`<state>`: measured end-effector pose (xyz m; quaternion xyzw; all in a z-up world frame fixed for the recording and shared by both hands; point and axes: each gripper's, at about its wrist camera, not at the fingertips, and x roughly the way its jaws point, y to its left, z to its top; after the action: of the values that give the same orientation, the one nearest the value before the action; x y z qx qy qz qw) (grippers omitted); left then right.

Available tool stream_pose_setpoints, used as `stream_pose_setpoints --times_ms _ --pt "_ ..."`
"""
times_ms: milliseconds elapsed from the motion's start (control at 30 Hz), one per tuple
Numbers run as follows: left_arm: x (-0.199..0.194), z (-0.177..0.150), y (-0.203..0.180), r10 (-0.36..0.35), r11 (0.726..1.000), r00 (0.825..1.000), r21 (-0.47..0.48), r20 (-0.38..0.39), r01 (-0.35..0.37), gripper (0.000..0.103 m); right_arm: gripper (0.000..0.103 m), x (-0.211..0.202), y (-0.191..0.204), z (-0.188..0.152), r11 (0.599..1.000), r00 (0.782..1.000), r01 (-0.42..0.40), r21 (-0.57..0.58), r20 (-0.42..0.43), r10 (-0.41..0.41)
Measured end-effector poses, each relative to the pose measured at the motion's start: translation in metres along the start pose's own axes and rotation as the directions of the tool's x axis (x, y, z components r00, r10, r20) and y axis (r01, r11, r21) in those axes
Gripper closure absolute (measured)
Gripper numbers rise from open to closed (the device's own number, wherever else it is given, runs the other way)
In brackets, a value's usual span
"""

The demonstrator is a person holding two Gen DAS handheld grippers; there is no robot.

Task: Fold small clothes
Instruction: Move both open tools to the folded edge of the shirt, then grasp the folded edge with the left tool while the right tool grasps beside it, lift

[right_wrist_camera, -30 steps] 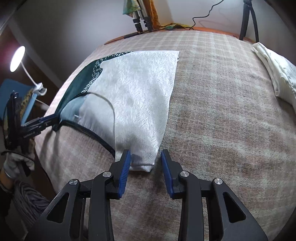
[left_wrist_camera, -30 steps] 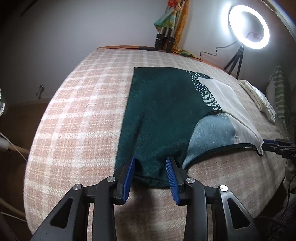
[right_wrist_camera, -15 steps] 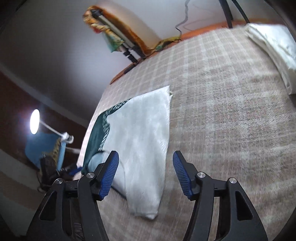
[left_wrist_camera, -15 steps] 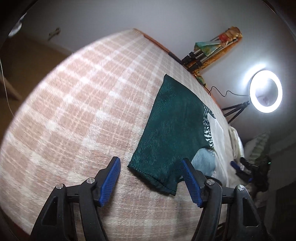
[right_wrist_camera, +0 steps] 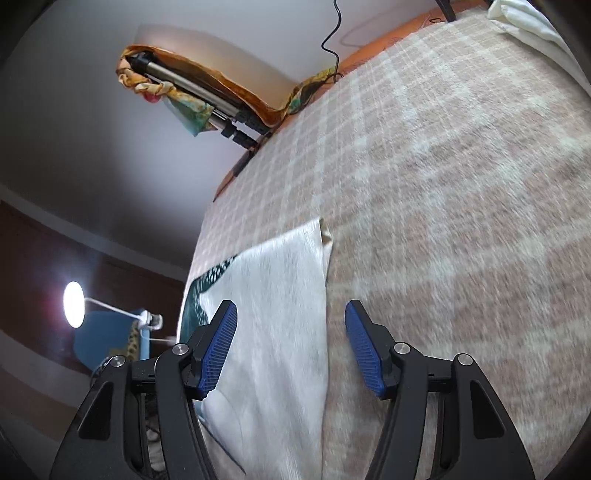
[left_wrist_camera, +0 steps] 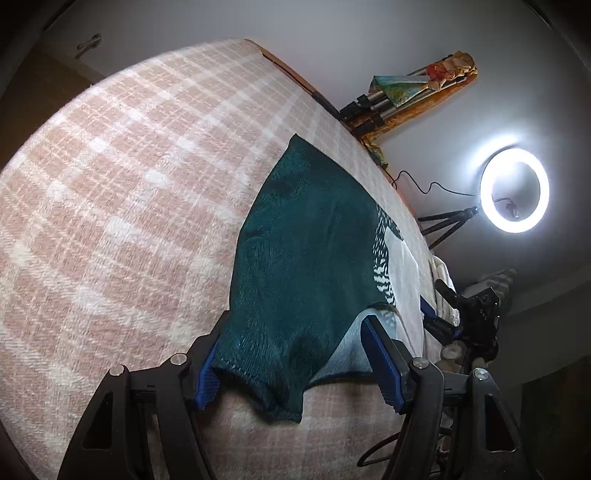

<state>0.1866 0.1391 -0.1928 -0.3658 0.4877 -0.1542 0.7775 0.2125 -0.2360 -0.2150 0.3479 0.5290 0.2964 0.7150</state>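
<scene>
A small sleeveless top lies flat on the plaid blanket [left_wrist_camera: 129, 184]; its left half is dark green [left_wrist_camera: 306, 258] and its right half white [right_wrist_camera: 280, 295]. My left gripper [left_wrist_camera: 295, 365] stands open around the green shoulder end, whose edge lies over the left pad [left_wrist_camera: 207, 380]; the right pad stands clear of it. My right gripper [right_wrist_camera: 291, 350] is open over the white side, and the garment's right edge runs between its fingers. The right gripper [left_wrist_camera: 439, 321] also shows at the garment's far side in the left wrist view.
A lit ring light [left_wrist_camera: 513, 195] on a tripod stands beyond the bed. Folded tripods wrapped in colourful cloth [left_wrist_camera: 399, 99] lean on the wall. A folded white cloth [right_wrist_camera: 524, 22] lies at the far right of the blanket. A desk lamp [right_wrist_camera: 74, 304] glows left.
Both grippers have opened wider and rolled. The left one now straddles the green shoulder end. The right one has moved forward over the white side.
</scene>
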Motion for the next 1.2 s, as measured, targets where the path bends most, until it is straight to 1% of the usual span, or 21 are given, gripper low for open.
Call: stream_pose_setpoints --times_ms 33,100,133,267,300,333,367,400,433,467,500,533,567,600,700,800,900,1067,1200 --pt "0.003 0.002 0.000 -0.013 1.000 1.000 -0.005 -0.007 0.013 0.034 0.043 0.006 0.003 0.005 1.000 1.000 0.003 -0.005 0.003 -0.003" --pt "0.006 0.004 -0.003 -0.016 1.000 1.000 -0.010 0.002 0.016 0.034 0.043 0.014 0.009 0.010 1.000 1.000 0.009 -0.023 0.003 -0.009" --pt "0.008 0.004 -0.003 -0.022 1.000 1.000 -0.008 -0.003 0.022 0.034 0.043 0.021 0.011 0.014 1.000 1.000 0.004 -0.028 -0.008 -0.005" --pt "0.018 0.007 -0.012 -0.021 1.000 1.000 0.007 -0.002 0.021 0.035 0.043 0.037 0.021 0.017 0.998 1.000 0.009 -0.058 -0.021 -0.010" --pt "0.019 0.007 -0.014 -0.017 1.000 1.000 0.013 -0.004 0.017 0.039 0.043 0.038 0.022 0.016 0.998 1.000 0.009 -0.064 -0.024 -0.011" --pt "0.023 0.007 -0.016 -0.014 1.000 1.000 0.018 -0.015 0.015 0.048 0.042 0.037 0.023 0.014 0.998 1.000 0.010 -0.068 -0.028 -0.012" --pt "0.026 0.007 -0.016 -0.011 1.000 1.000 0.015 -0.020 0.011 0.052 0.043 0.037 0.024 0.013 0.997 0.999 0.007 -0.071 -0.030 -0.009" --pt "0.027 0.007 -0.016 -0.011 1.000 1.000 0.010 -0.018 0.012 0.060 0.044 0.039 0.025 0.013 0.997 0.999 0.003 -0.072 -0.036 -0.006" --pt "0.029 0.007 -0.015 -0.007 1.000 1.000 0.006 -0.023 0.007 0.072 0.047 0.040 0.025 0.013 0.997 0.999 0.004 -0.072 -0.036 -0.007" --pt "0.032 0.008 -0.014 -0.006 1.000 0.999 0.000 -0.032 0.006 0.076 0.057 0.042 0.025 0.014 0.998 0.999 0.007 -0.067 -0.037 -0.010" --pt "0.034 0.008 -0.014 -0.005 1.000 0.999 -0.005 -0.035 0.005 0.083 0.071 0.044 0.022 0.014 0.999 0.999 0.006 -0.052 -0.049 -0.008" --pt "0.035 0.008 -0.014 0.007 1.000 0.999 -0.002 -0.031 -0.007 0.090 0.077 0.049 0.020 0.015 0.999 0.998 0.004 -0.035 -0.063 -0.006" --pt "0.035 0.008 -0.015 0.017 1.000 0.999 0.005 -0.028 -0.017 0.093 0.085 0.052 0.018 0.015 1.000 0.997 0.005 -0.022 -0.071 -0.007" --pt "0.034 0.008 -0.017 0.025 1.000 0.999 0.015 -0.022 -0.024 0.096 0.091 0.054 0.016 0.014 1.000 0.997 0.011 -0.015 -0.074 -0.012" --pt "0.028 0.008 -0.023 0.027 0.999 1.000 0.039 0.002 -0.027 0.099 0.097 0.051 0.020 0.014 0.999 0.997 0.027 -0.032 -0.065 -0.029" --pt "0.022 0.009 -0.028 0.020 0.998 1.000 0.053 0.024 -0.021 0.100 0.099 0.047 0.032 0.014 0.997 0.998 0.044 -0.065 -0.042 -0.047" --pt "0.018 0.009 -0.033 0.017 0.998 0.999 0.063 0.044 -0.020 0.101 0.100 0.043 0.046 0.014 0.995 0.999 0.045 -0.092 -0.019 -0.046" --pt "0.009 0.007 -0.048 -0.007 0.995 0.998 0.096 0.069 0.000 0.101 0.101 0.035 0.072 0.016 0.988 0.999 0.051 -0.146 0.002 -0.052" --pt "0.004 0.005 -0.056 -0.021 0.994 0.997 0.109 0.078 0.013 0.101 0.101 0.028 0.082 0.017 0.985 0.998 0.055 -0.162 0.013 -0.054"
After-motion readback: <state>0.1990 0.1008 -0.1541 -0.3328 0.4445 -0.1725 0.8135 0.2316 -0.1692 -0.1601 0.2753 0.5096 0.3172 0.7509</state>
